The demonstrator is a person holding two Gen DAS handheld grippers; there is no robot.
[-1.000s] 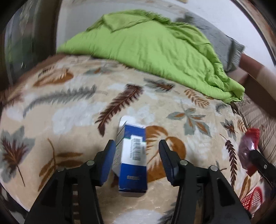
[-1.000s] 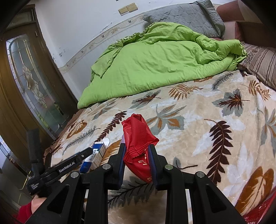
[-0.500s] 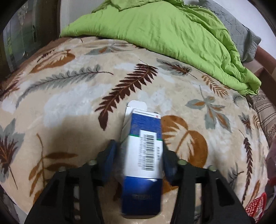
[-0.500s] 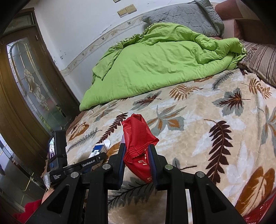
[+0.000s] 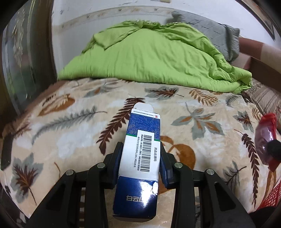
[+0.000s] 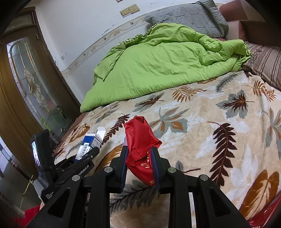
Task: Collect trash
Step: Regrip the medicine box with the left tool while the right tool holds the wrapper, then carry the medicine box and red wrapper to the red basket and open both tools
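Both grippers tilt downward: left gripper fingers closing on the blue box, right gripper fingers pinching the red wrapper.

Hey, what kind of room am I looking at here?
Most likely a bedroom: a bed with a leaf-print blanket, a rumpled green quilt and a grey pillow against the wall, with a wooden door alongside.

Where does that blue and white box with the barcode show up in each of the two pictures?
Left wrist view: the blue and white box fills the lower centre, between the left gripper fingers, whose jaws are closing on it.
Right wrist view: it sits small at lower left, beside the red wrapper.
Shared landmark: the green quilt farther back.
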